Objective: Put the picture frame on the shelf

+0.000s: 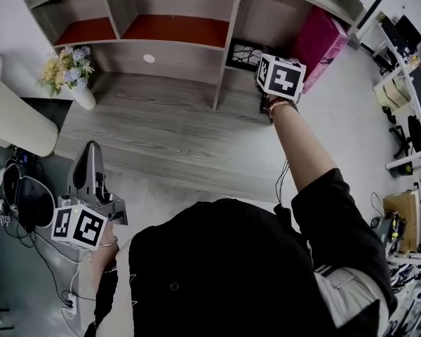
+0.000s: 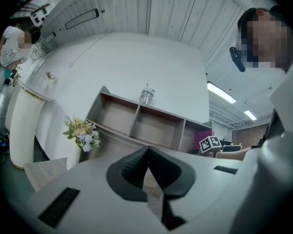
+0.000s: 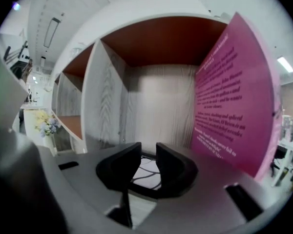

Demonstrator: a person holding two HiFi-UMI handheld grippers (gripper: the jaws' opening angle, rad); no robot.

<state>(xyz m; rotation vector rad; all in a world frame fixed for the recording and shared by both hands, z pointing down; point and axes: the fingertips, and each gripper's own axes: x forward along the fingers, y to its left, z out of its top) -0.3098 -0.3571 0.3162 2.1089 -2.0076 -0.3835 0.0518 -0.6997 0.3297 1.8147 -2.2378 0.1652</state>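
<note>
The picture frame (image 1: 243,55), black-edged with a white branch print, stands in the right-hand compartment of the wooden shelf (image 1: 154,60). My right gripper (image 1: 262,67) reaches into that compartment, right up against the frame's right side. In the right gripper view the jaws (image 3: 147,152) stand a little apart, and the frame (image 3: 145,172) shows through the gap just beyond them. My left gripper (image 1: 91,149) hangs low at the table's front left, shut with nothing in it (image 2: 147,152). From there I see the shelf (image 2: 136,126) across the table.
A pink printed board (image 1: 321,41) (image 3: 234,91) forms the compartment's right side. A vase of flowers (image 1: 69,70) (image 2: 82,130) stands left of the shelf on the grey table (image 1: 147,146). A water bottle (image 2: 145,95) sits on the shelf top. A white cylinder (image 1: 14,121) stands at the far left.
</note>
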